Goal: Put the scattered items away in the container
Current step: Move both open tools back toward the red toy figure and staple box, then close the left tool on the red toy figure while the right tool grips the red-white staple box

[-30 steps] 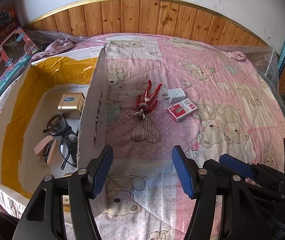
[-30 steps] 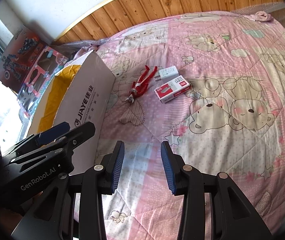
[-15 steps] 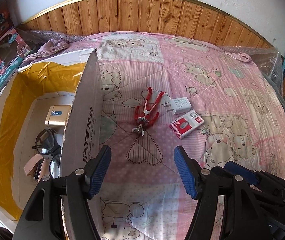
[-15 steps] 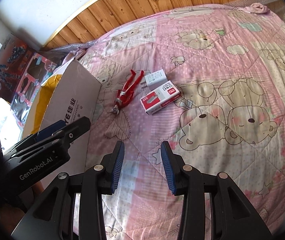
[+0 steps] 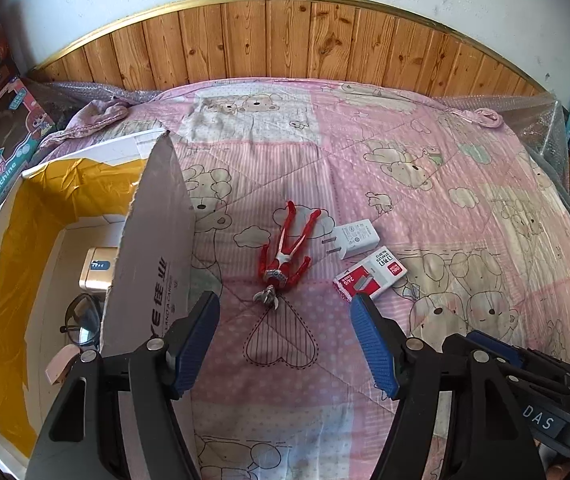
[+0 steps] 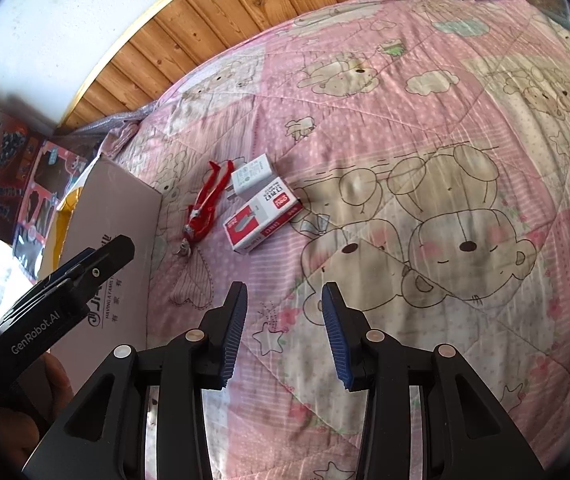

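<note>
Both empty, the left tool (image 5: 285, 340) gapes wide toward the figure (image 5: 287, 250) beside the box (image 5: 153, 240), while the right tool (image 6: 283, 334) waits half-open.

The left hand-held gripper (image 5: 285, 322) has its blue-padded fingers (image 5: 199, 342) spread wide, with nothing between them. The right hand-held gripper (image 6: 283, 330) is held level too, its jaws parted more narrowly and also empty. Part of the person's hand (image 6: 51, 386) shows beneath the left tool's black body.
</note>
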